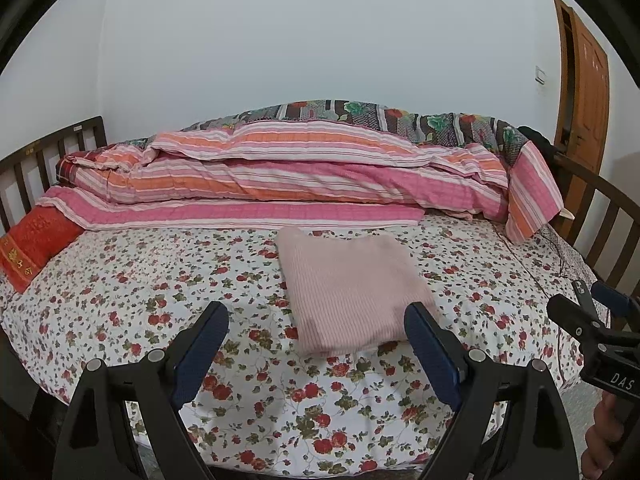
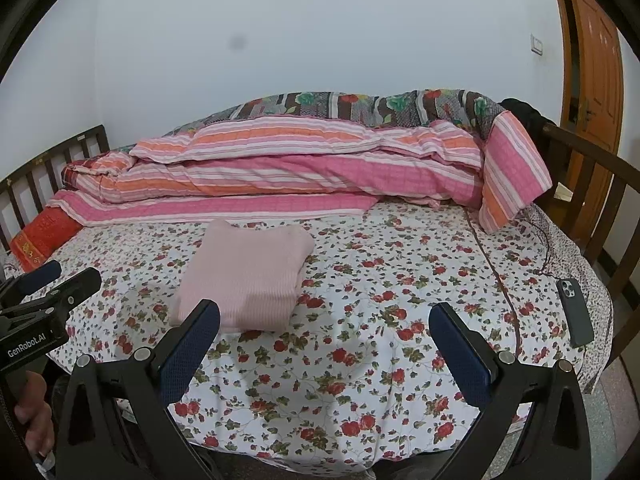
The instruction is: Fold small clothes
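Pale bare wall [image 1: 320, 32], wooden door [image 2: 596, 60], dark slatted bed frame [image 1: 44, 152], floral sheet [image 2: 380, 320]

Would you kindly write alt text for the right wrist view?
A folded pink garment lies on a floral bedsheet, just beyond the open right hand-held gripper, which holds nothing. Striped quilts are piled along the wall, a phone lies at the right edge, and the left hand-held gripper shows at left.
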The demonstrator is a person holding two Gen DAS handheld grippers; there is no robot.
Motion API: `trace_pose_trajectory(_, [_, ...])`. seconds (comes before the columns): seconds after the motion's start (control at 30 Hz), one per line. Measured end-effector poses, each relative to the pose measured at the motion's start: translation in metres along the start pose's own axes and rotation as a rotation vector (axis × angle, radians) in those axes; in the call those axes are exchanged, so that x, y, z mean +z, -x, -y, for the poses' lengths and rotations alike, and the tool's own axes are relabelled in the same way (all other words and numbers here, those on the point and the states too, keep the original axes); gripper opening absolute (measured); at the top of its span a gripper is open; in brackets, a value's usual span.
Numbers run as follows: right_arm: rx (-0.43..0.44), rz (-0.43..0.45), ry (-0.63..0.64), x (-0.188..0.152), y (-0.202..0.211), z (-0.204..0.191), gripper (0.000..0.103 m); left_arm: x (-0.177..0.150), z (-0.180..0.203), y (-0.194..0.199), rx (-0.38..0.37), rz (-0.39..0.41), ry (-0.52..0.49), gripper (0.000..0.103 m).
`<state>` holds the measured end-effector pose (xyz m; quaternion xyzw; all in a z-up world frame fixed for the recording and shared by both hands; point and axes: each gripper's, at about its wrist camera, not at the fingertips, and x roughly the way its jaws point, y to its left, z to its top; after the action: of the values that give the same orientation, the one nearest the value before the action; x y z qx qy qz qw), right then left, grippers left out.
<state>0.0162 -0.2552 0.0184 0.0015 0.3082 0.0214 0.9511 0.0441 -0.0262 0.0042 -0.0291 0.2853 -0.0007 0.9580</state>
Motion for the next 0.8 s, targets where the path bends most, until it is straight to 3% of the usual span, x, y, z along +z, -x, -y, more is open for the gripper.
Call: trace_pose_trajectory(0.8, [-0.001, 0.007, -0.005, 0.0006, 0.0079, 0.0028, 0.102, 0.0007, 0.0011, 0.0037, 0.001, 0.005, -0.006, 0.089])
